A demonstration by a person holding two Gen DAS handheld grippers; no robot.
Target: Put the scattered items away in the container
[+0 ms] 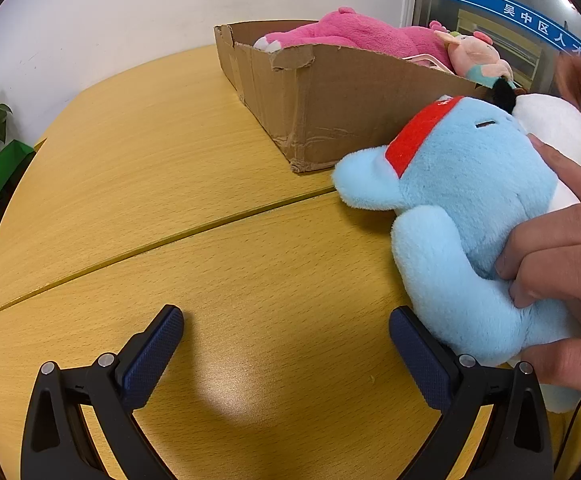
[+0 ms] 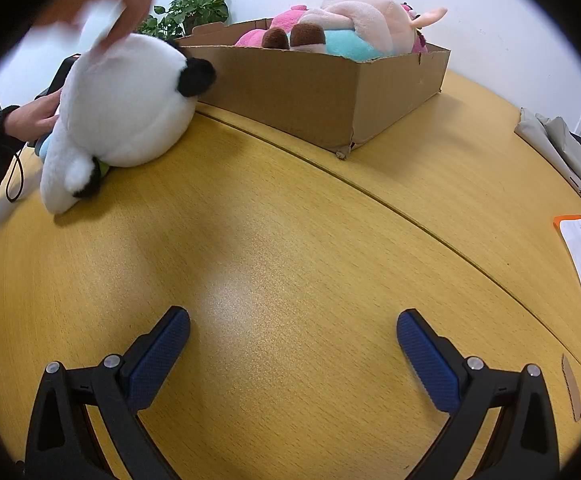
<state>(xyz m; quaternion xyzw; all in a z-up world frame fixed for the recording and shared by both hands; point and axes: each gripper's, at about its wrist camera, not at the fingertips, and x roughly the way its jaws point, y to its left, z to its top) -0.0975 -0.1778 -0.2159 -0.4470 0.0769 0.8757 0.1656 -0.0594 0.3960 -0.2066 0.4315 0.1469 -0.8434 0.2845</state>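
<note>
Both claws, left (image 1: 286,334) and right (image 2: 293,336), gape wide, empty. Ahead-right of the left, a hand (image 1: 562,264) grips a blue toy (image 1: 462,216); box (image 1: 346,108) beyond, apparently full.

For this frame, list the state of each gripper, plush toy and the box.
left gripper: open, empty
right gripper: open, empty
blue plush: on table, held by bare hand
white plush: lying on table beside box
cardboard box: open, pink plush inside
</note>
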